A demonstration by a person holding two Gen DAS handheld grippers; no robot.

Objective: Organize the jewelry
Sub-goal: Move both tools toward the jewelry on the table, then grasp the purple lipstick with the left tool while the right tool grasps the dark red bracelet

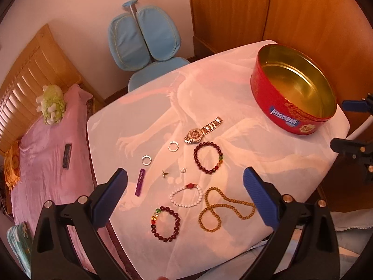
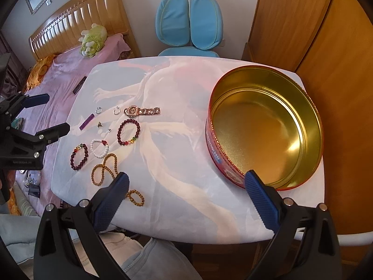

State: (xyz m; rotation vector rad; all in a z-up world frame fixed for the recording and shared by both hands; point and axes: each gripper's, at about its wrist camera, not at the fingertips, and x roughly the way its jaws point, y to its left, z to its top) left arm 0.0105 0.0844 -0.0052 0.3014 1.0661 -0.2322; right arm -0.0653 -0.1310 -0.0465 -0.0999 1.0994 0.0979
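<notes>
Jewelry lies on the white cloth-covered table: a metal watch, two dark red bead bracelets, a white bead bracelet, a tan bead necklace, two silver rings, a purple clip and small charms. An open, empty red round tin stands at the right. My left gripper is open above the bracelets. My right gripper is open over the table's near edge, left of the tin.
A blue chair stands behind the table. A bed with a pink cover, a plush toy and a dark remote lies to the left. Wooden wardrobe doors stand at the right.
</notes>
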